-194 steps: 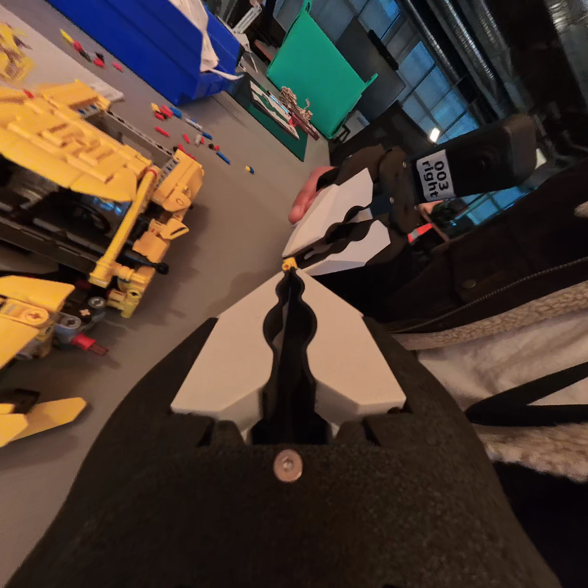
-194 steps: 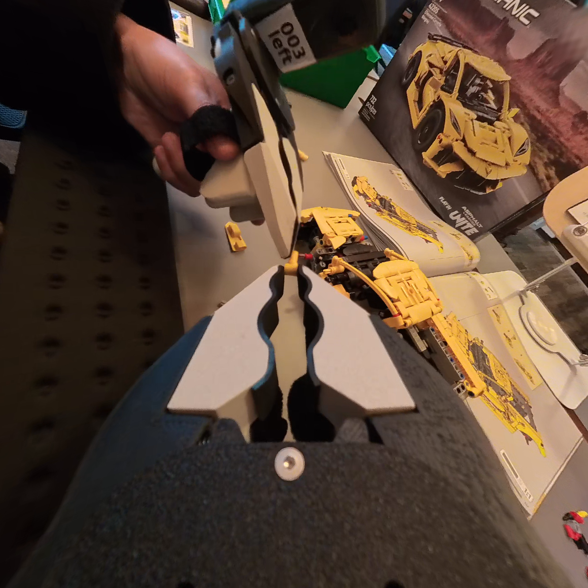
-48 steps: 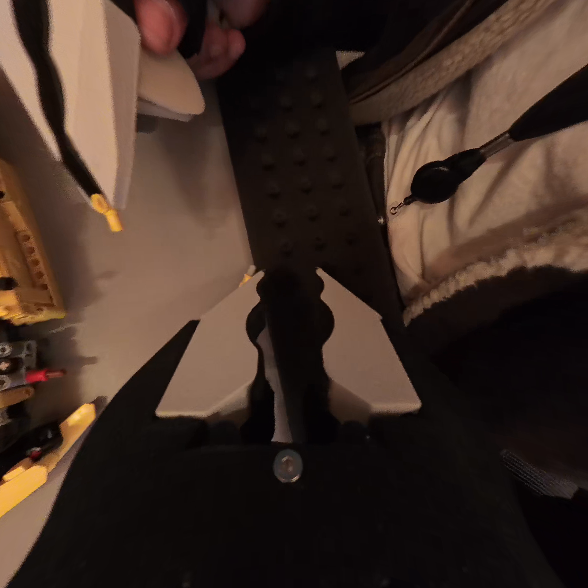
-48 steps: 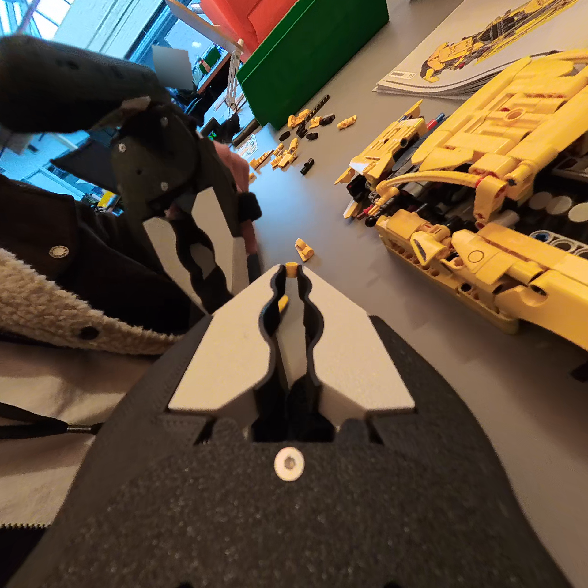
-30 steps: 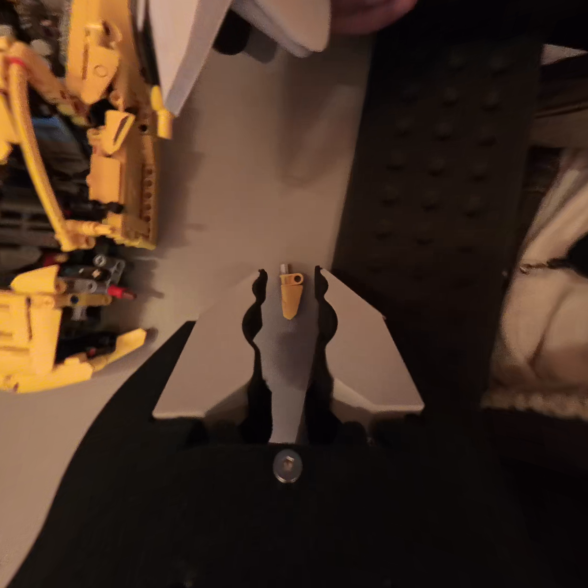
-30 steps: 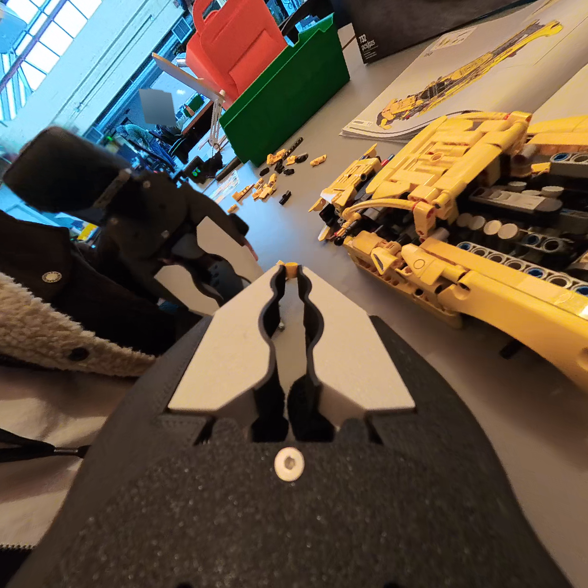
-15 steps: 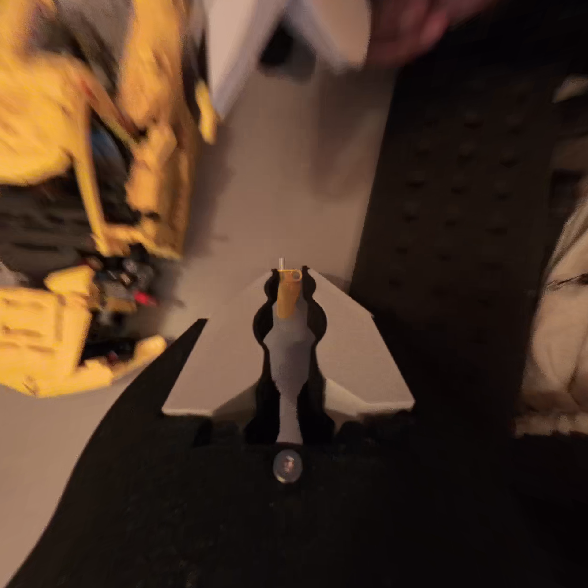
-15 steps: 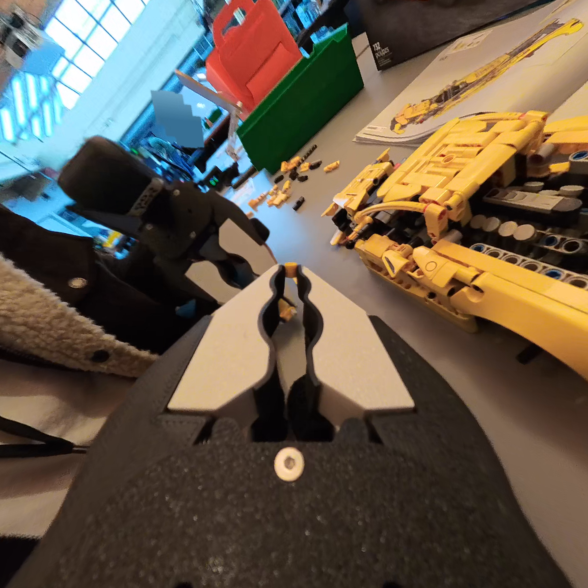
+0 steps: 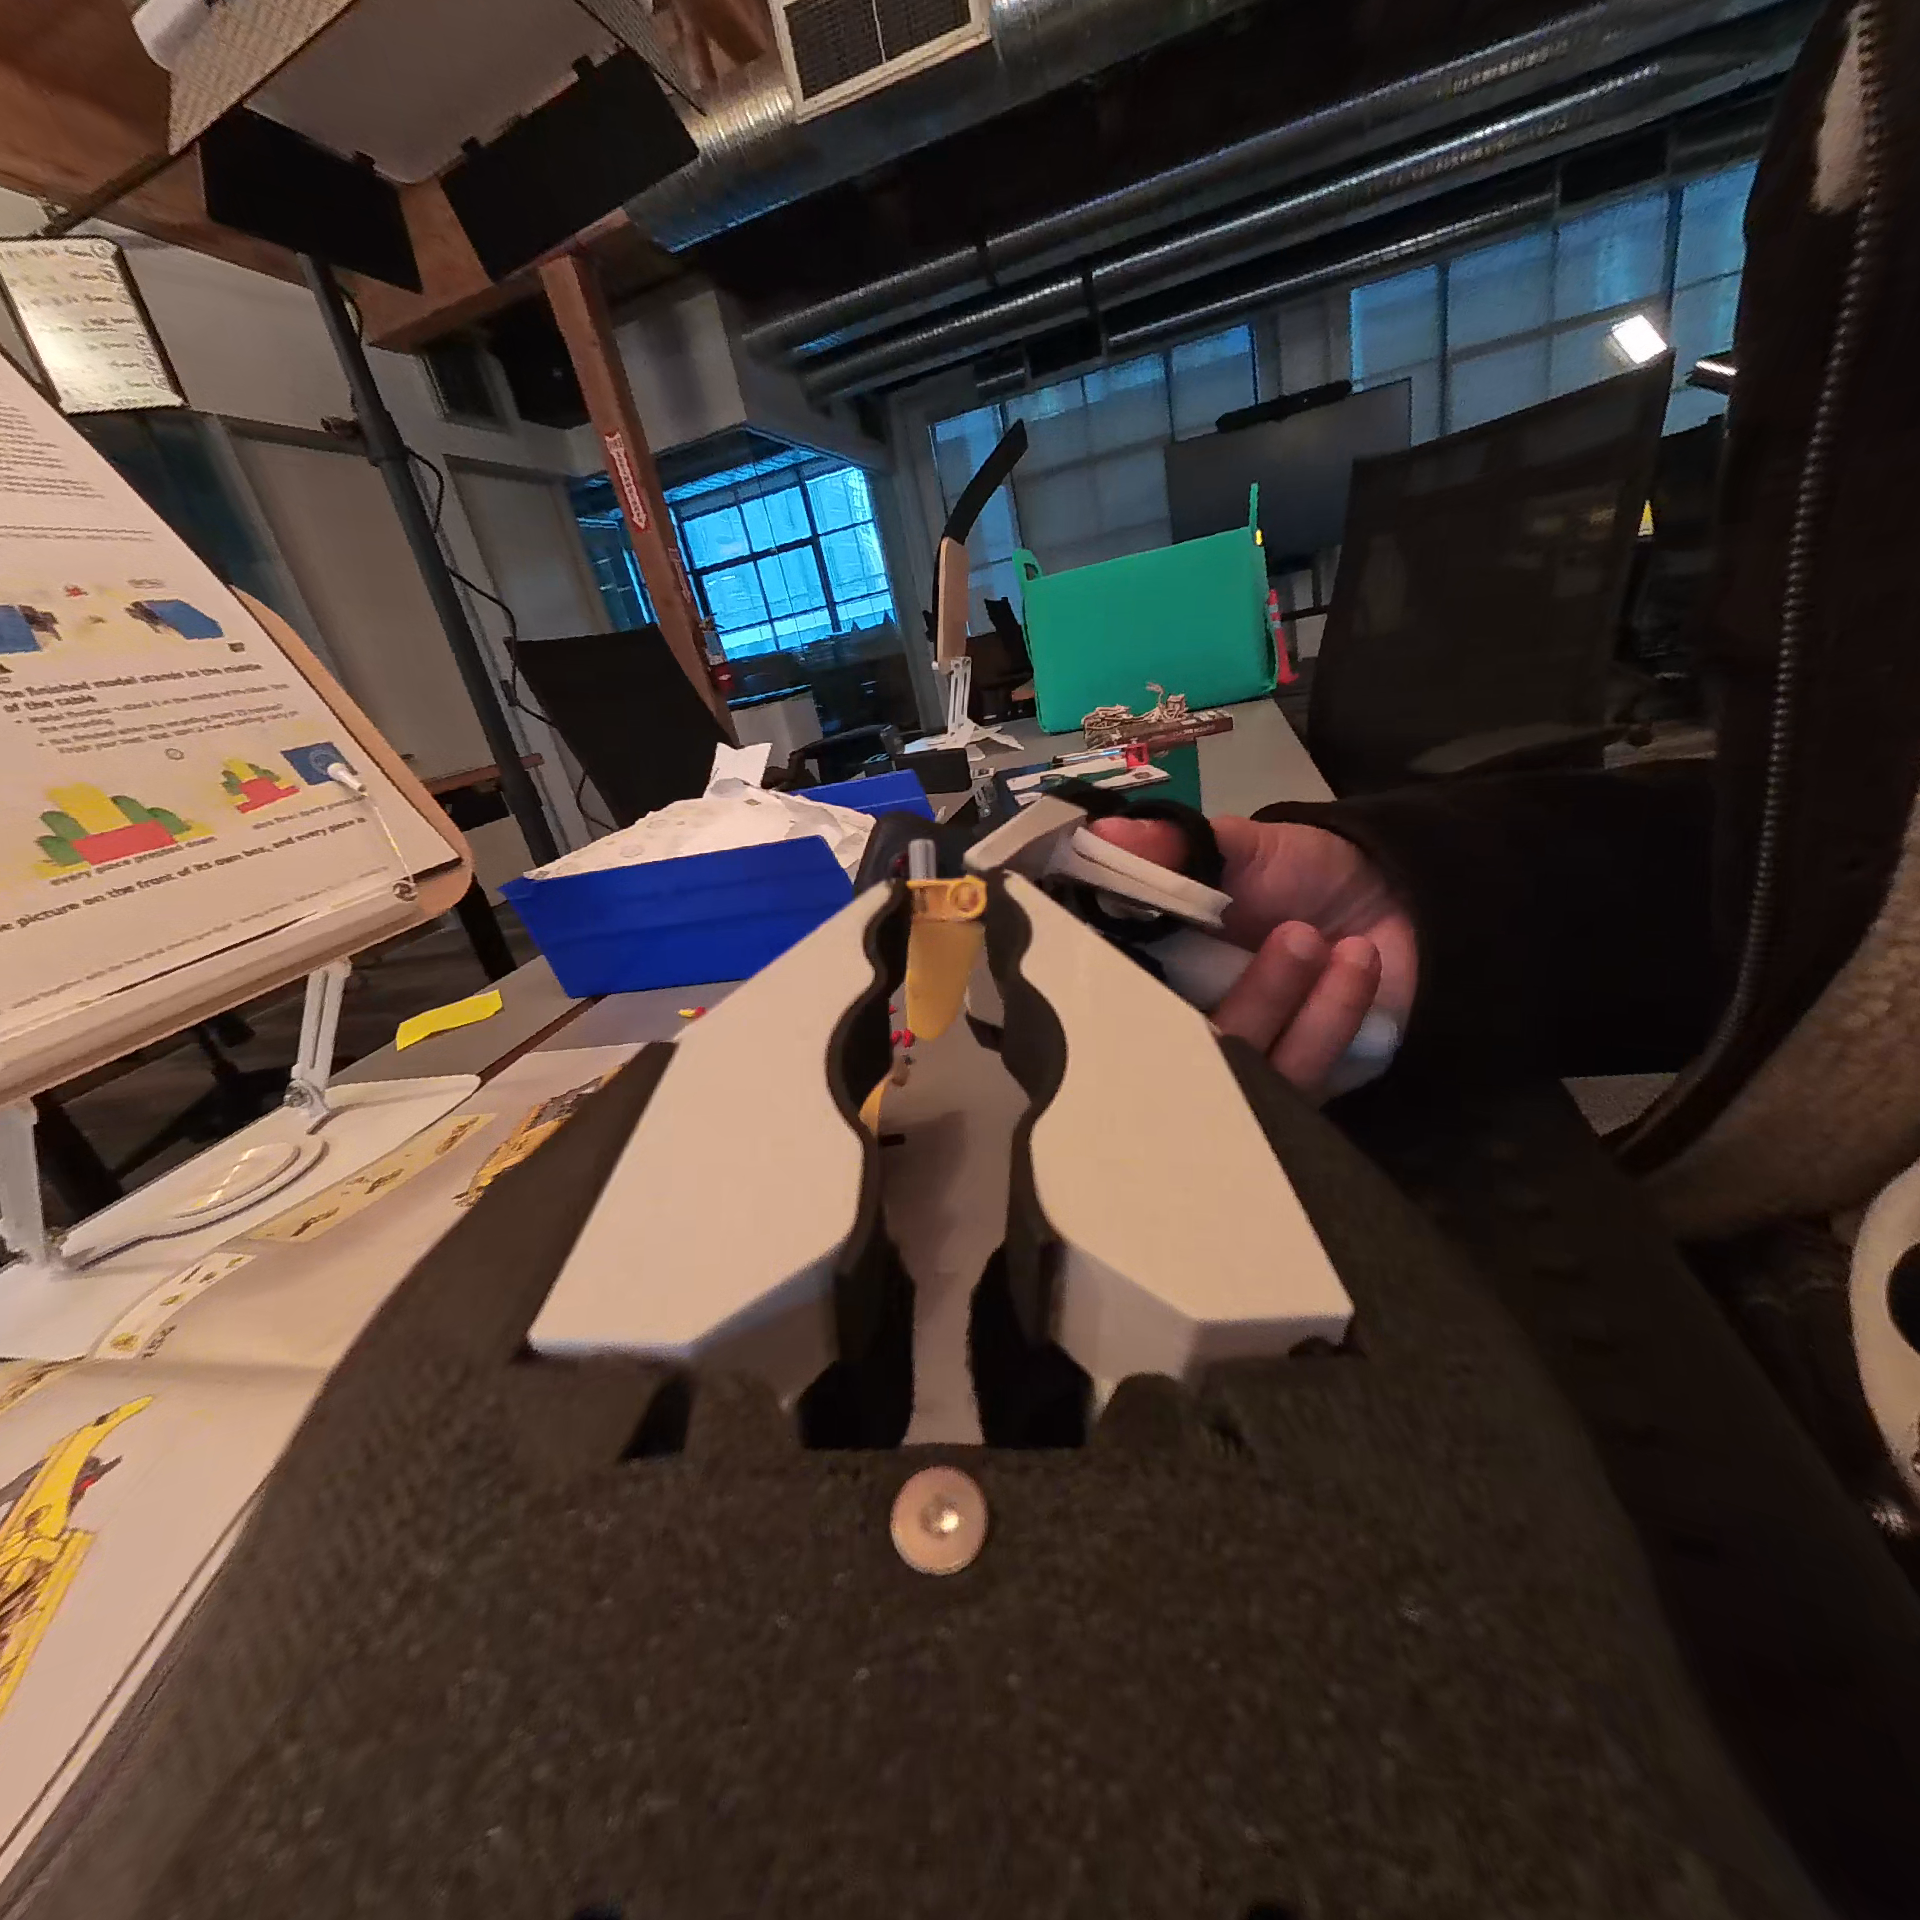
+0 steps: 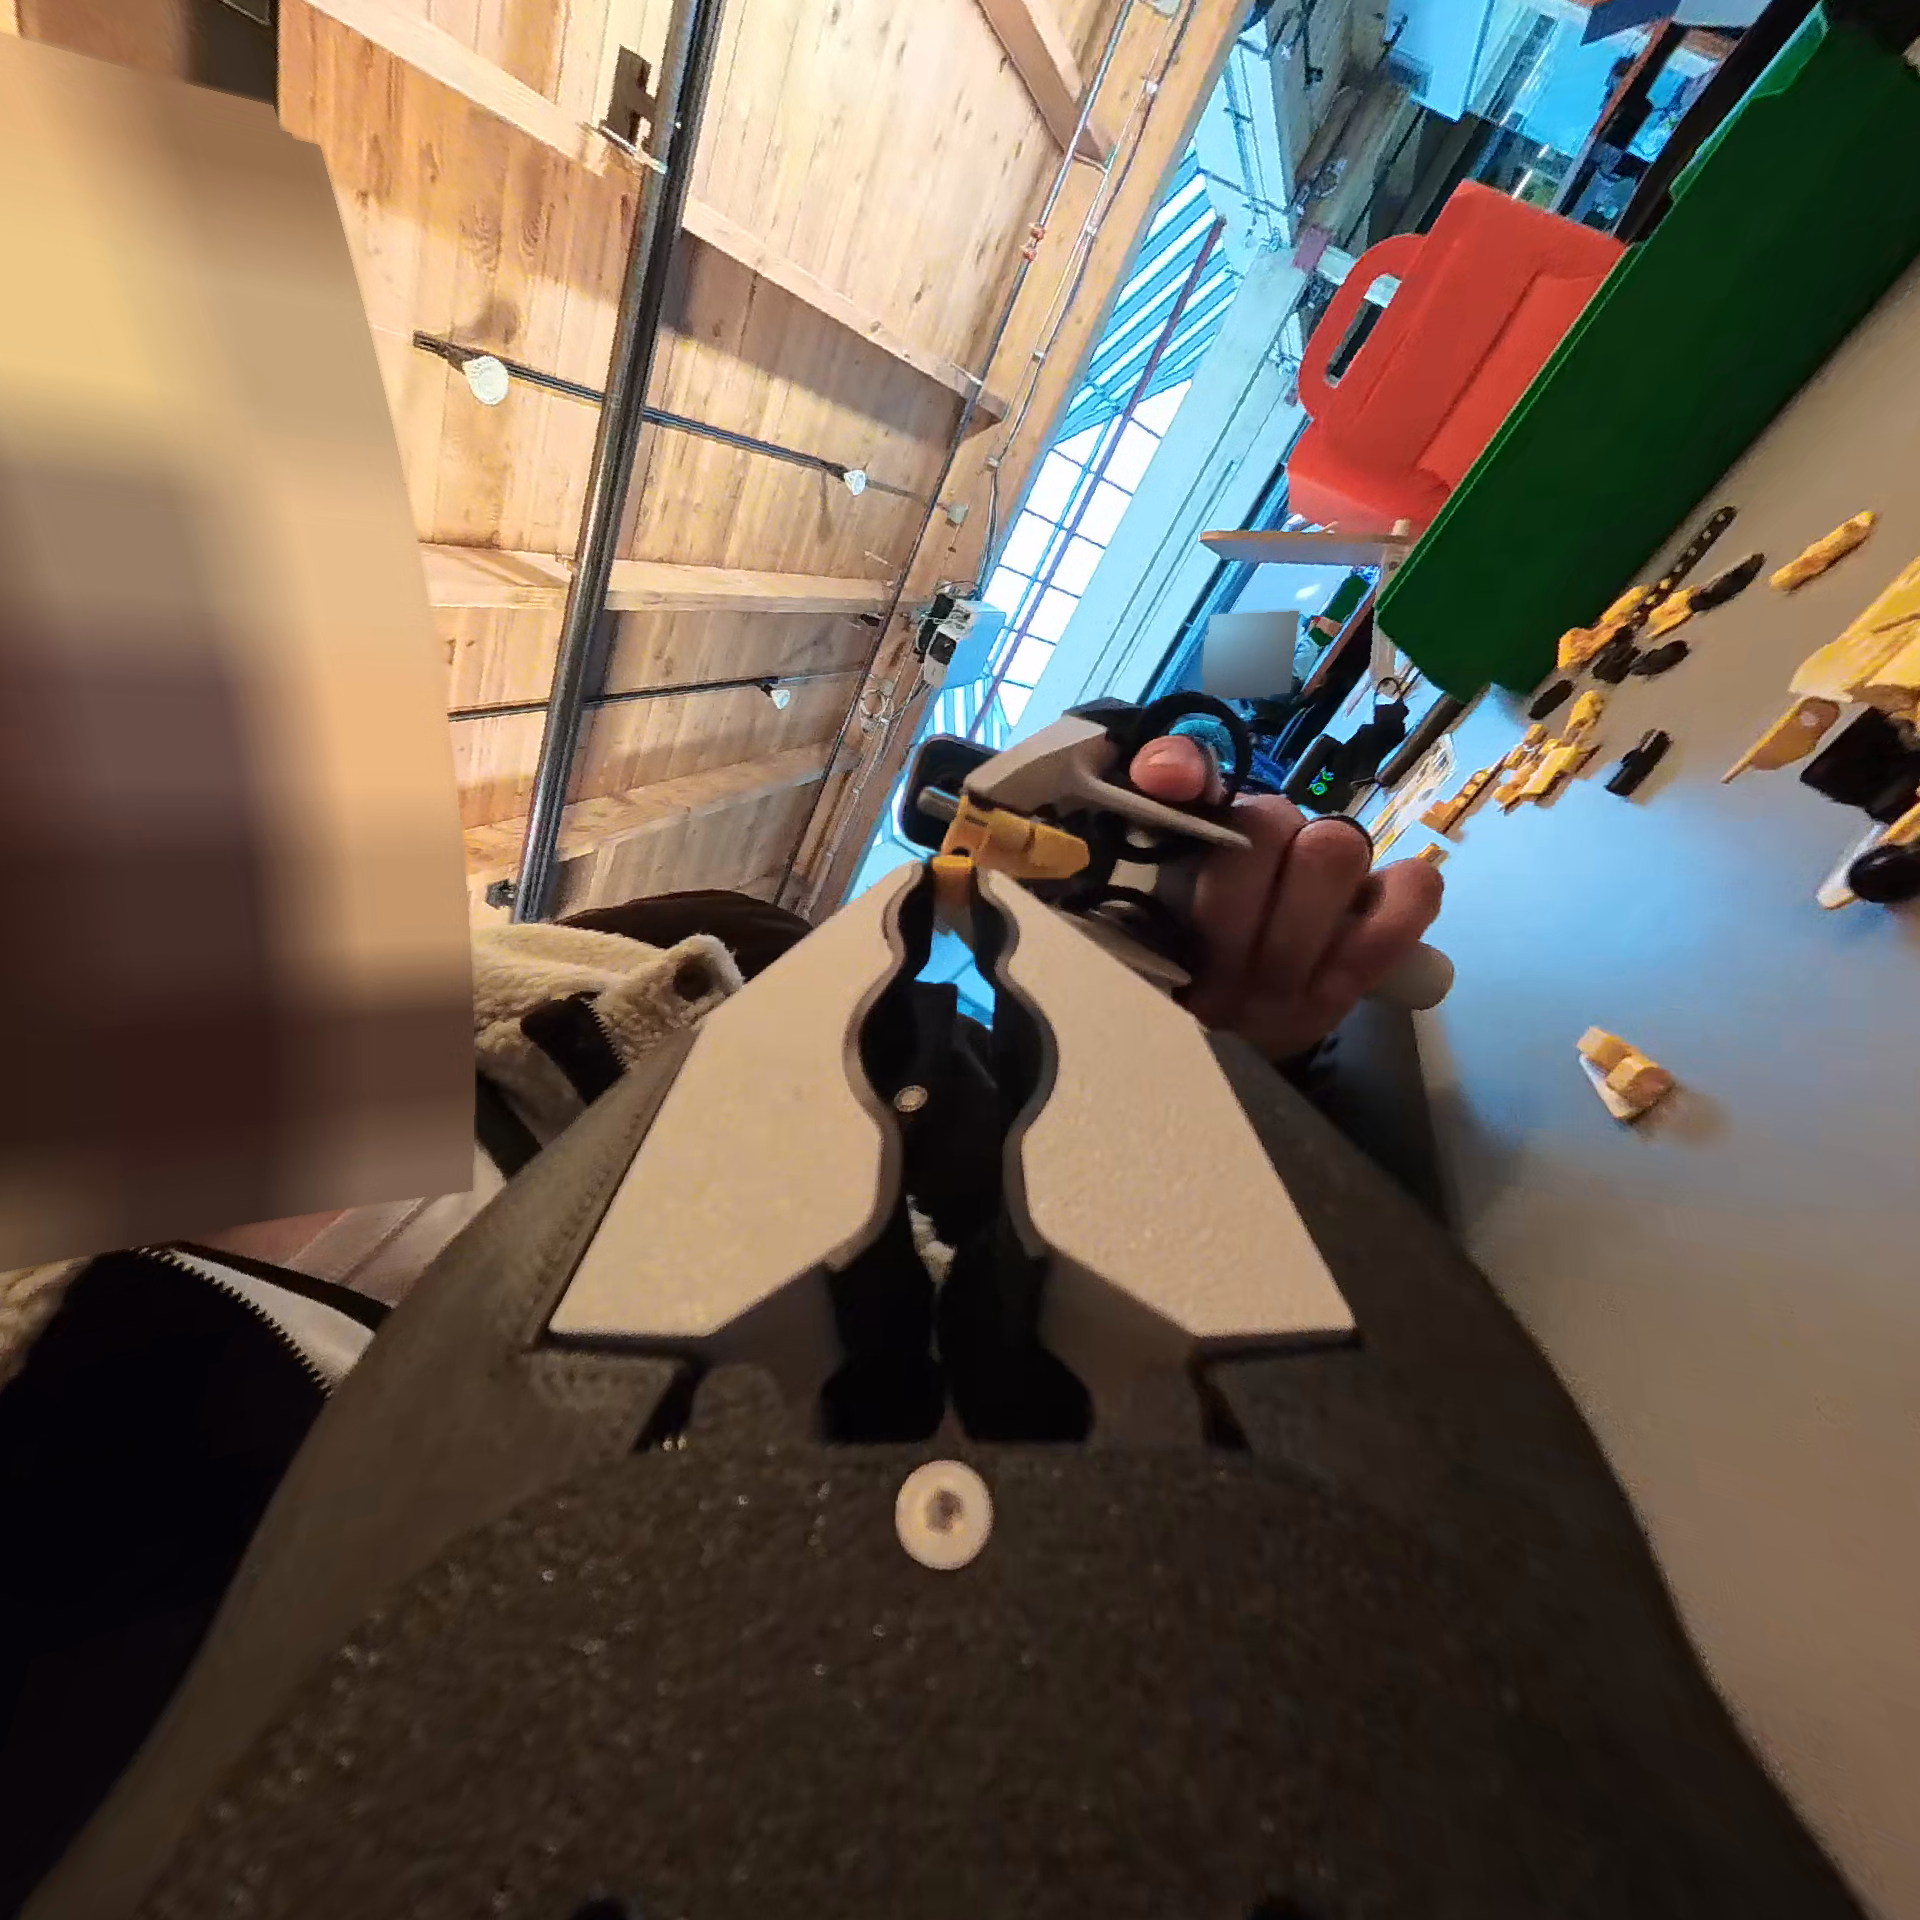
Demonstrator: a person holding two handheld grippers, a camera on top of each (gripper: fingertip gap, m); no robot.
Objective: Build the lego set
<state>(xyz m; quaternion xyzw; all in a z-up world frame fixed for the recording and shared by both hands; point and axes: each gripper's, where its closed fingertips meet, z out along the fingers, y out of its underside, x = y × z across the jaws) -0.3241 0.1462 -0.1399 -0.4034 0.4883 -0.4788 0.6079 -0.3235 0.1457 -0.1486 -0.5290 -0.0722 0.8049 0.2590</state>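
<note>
Right, both grippers are lifted off the grey surface [image 10: 1714,1091], facing each other in mid-air, with the person's jacket behind them.

Left gripper [image 9: 940,904]: closed narrow on a yellow tapered piece [image 9: 938,961], with a grey axle stub [image 9: 918,859] poking out of its top end.

Right gripper [image 10: 954,871]: pinched nearly shut on a small yellow connector [image 10: 951,865] right at its tips. That connector sits just under the tapered piece; can't tell whether they're touching.

Relative to the tapered piece, the part-built yellow model [image 10: 1870,665] and loose yellow and black pieces [image 10: 1621,644] lie well off to one side on the surface, by the green bin [image 10: 1662,364]. One more loose yellow piece [image 10: 1623,1072] is nearer.

Risks, my read:
- Both grips are tip-only on tiny parts. Any off-axis push when mating will likely twist the connector out of the right gripper.
- Axle and hole misaligned means jamming, or the axle pushed back through the tapered piece.
- Mid-air work: a dropped part falls to lap or floor, not the surface.
- Squeezing harder may pop the connector sideways.
</note>
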